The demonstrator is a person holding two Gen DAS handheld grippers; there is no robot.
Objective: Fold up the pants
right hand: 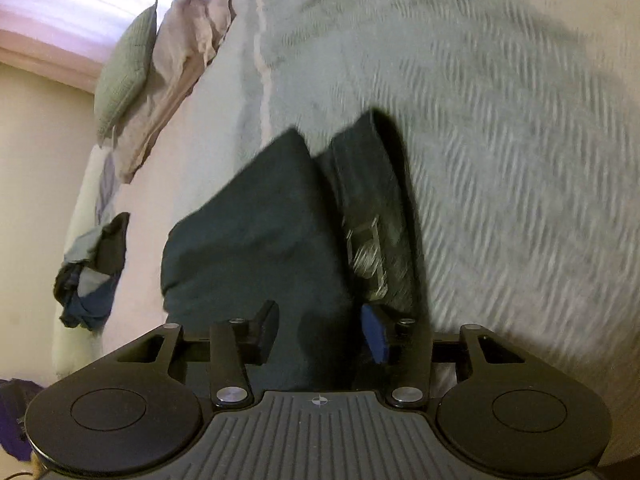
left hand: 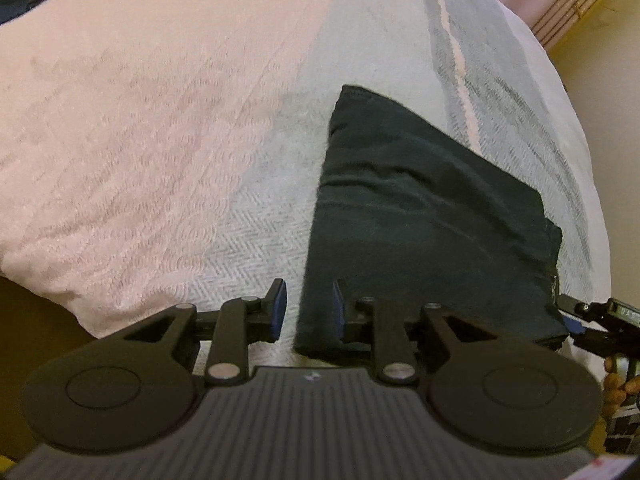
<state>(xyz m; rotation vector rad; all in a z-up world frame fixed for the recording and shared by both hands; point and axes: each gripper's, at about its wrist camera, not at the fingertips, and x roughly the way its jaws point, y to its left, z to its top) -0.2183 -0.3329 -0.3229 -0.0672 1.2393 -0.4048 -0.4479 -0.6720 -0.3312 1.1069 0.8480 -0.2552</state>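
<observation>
Left gripper [left hand: 308, 308] nearest the lens, jaws parted to a moderate gap, blue pads [left hand: 280, 304] facing inward. Near left corner of dark pants [left hand: 420, 216] sits in that gap, not pinched; daylight visible between left pad and cloth edge.

Pants folded into a compact dark rectangle, lying flat on grey herringbone blanket [left hand: 256, 208] toward the near right part of the bed. Pale pink cover [left hand: 128, 112] spread to the left of the blanket. Lighter stripe [left hand: 456, 52] running up the blanket beyond the pants.

Right gripper [right hand: 320, 328] at the pants' near right corner, seen from the left view at far right edge [left hand: 592, 316], held by a hand [left hand: 618, 384]. Jaws apart, moderate width; dark fabric fills the space between the fingers. Contact with pads: cannot tell, picture blurred. From the right wrist view, folded pants [right hand: 256, 240] show a layered edge with a pale label or waistband patch [right hand: 368, 252] on the right side.

Pillows [right hand: 160, 80] stacked at the bed's far end, green one leftmost. Heap of dark and blue clothes [right hand: 92, 276] at the bed's left edge, well apart from the pants.
</observation>
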